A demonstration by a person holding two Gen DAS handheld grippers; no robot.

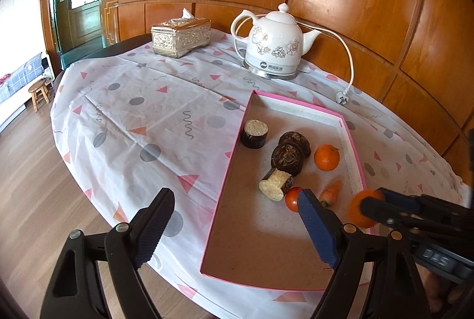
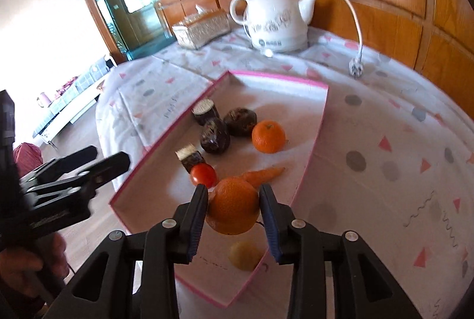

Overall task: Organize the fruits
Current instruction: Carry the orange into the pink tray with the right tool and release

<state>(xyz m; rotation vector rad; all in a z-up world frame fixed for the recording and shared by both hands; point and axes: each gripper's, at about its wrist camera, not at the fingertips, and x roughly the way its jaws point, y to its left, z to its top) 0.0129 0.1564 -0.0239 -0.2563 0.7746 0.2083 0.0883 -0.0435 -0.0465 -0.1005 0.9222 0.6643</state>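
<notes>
The right claw (image 2: 234,207) is clamped on an orange (image 2: 234,205), held above the near end of the pink tray (image 2: 314,135). The left claw (image 1: 234,225) is apart and empty over the tray's near left edge, with a tomato (image 1: 291,199) just beyond.

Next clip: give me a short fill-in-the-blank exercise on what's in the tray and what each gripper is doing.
1. The right gripper is shut on an ____.
2. The left gripper is open and holds ____.
3. In the pink tray, the carrot lies next to a red ____.
4. Behind the tray stands a white ____ with its plug lying loose on the cloth.

Missing words: orange; nothing; tomato; kettle
</notes>
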